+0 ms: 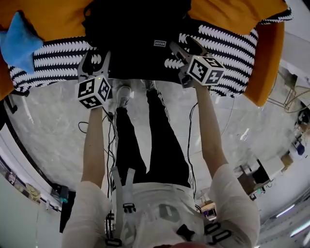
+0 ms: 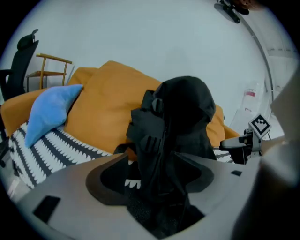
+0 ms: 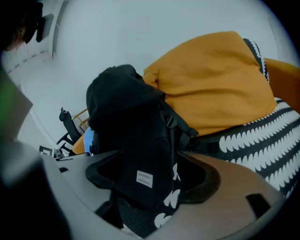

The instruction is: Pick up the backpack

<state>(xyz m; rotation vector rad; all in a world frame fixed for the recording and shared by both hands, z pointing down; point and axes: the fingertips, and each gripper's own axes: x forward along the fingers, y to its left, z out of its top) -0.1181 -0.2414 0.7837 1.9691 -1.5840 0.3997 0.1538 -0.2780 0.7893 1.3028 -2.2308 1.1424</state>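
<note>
Black backpack (image 1: 138, 29) on the sofa (image 1: 271, 58), not yet gripped.
We find it upright on the black-and-white throw (image 1: 53, 58), against orange cushions (image 1: 53, 19). The left hand-held gripper (image 1: 96, 60) and right hand-held gripper (image 1: 185, 47) flank its front, jaws wide apart, clamped on nothing.

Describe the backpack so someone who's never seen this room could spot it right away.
Find the orange sofa with the black-and-white patterned throw. Standing upright mid-seat against the orange cushions is the backpack: the only all-black thing there, with a small white label.
</note>
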